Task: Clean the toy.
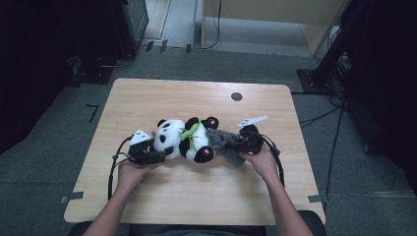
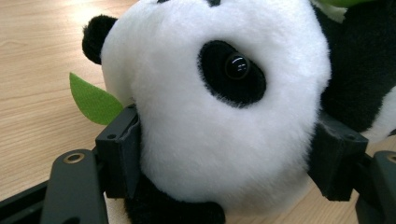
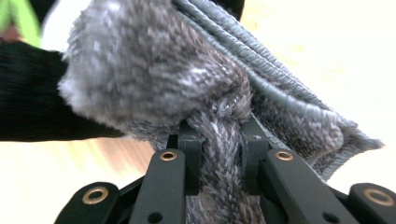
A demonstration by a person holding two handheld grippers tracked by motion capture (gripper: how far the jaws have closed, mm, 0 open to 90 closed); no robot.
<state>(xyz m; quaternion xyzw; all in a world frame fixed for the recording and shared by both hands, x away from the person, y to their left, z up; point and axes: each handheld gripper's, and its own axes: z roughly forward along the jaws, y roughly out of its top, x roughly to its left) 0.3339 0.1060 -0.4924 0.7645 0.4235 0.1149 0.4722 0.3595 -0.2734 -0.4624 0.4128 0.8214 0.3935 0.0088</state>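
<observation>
Panda plush steadied, grey cloth drawn at table centre.
The panda's head [image 2: 224,107] was clamped by the left gripper [image 1: 147,153] as an anchor; the grey fleece cloth [image 3: 187,79] was pinched by the right gripper [image 1: 244,143] at the plush's right.

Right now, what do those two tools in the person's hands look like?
Both are black. The left tool and right tool each carry a pale three-cornered plate on top and trail a black cable looping back along the wrist. Up close, the jaws are flat black bars with brass-coloured rivets. The forearms are bare, no sleeves.
</observation>
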